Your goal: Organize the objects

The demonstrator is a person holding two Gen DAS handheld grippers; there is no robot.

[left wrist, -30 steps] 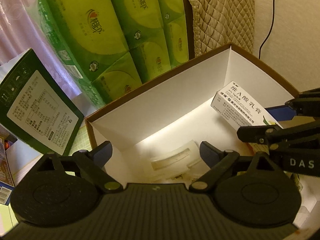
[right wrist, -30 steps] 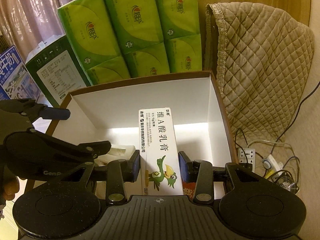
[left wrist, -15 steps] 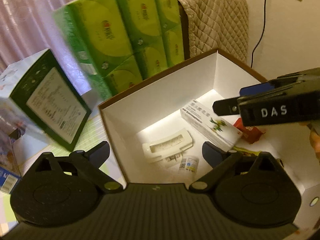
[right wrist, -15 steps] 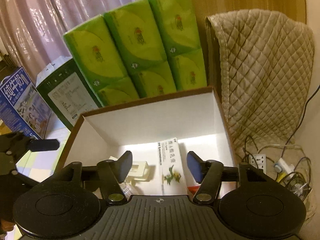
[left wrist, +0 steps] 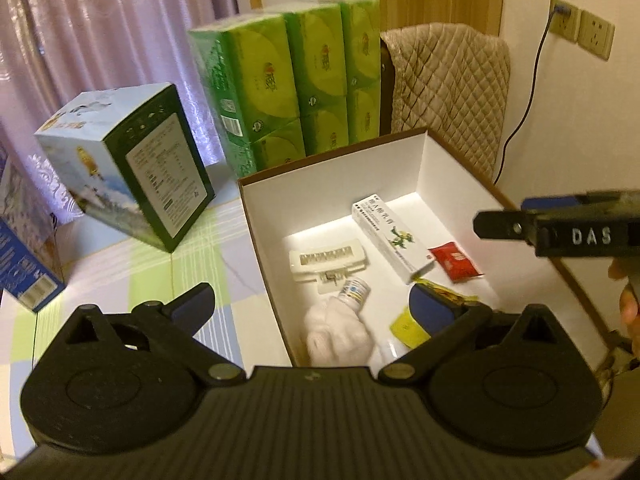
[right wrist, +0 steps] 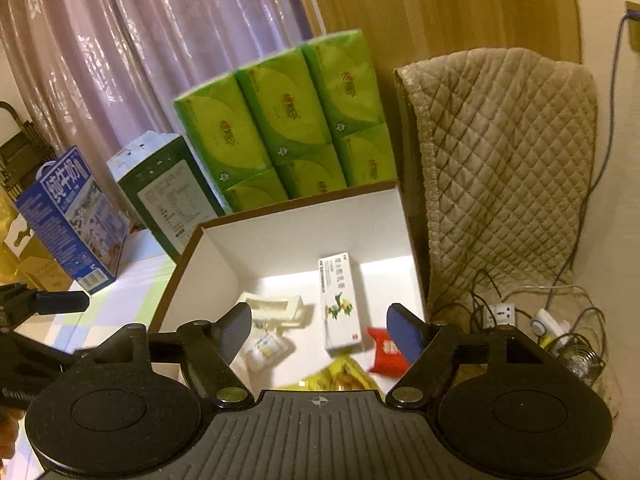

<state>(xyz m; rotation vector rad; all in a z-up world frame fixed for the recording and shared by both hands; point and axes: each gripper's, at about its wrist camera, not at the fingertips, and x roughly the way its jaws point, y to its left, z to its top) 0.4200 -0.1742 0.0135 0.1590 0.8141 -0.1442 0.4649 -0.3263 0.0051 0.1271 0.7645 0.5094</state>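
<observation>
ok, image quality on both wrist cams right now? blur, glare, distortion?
Left wrist: warm dim light, bright band on the box floor, white cloth smeared, fisheye bending. Right wrist: softer overall, yellow packet and red packet blurred, curtain sheen.

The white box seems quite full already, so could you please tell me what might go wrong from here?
1. The white box already holds an ointment carton, red sachet, small bottle and white cloth; further drops may land on these.
2. The left gripper straddles the box's near wall, so lowering could knock it.
3. The right gripper, open above, could collide with the left.
</observation>
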